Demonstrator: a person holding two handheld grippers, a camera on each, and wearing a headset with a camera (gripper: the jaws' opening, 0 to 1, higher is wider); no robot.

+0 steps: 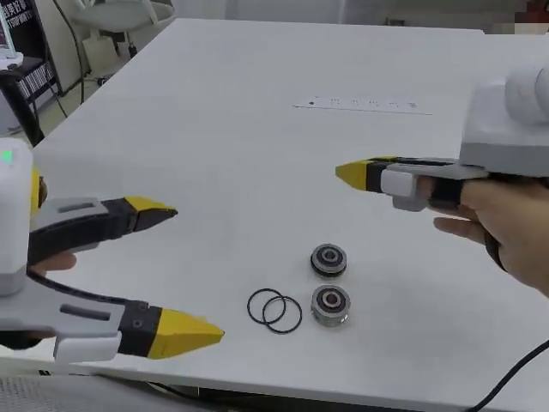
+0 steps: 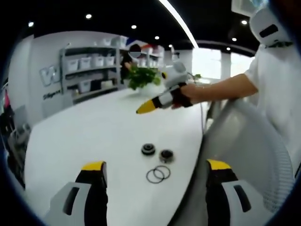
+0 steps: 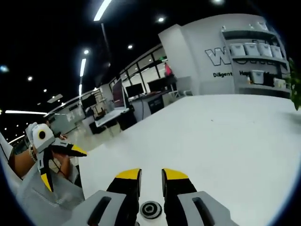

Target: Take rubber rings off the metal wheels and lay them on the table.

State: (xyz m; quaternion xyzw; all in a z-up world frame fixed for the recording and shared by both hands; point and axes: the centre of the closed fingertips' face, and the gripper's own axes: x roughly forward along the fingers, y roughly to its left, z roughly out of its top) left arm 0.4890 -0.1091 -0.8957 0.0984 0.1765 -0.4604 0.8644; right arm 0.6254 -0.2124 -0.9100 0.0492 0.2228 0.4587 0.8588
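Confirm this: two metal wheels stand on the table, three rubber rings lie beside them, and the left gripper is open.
Wrong on the count: two rubber rings, not three, lie overlapping beside the two metal wheels on the table, as the head view shows. The left gripper is open.

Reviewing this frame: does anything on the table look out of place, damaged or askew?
Nothing stands out. The two rubber rings lie flat on the table, overlapping slightly, beside the nearer wheel. The farther wheel sits just behind it. No damage or spill shows.
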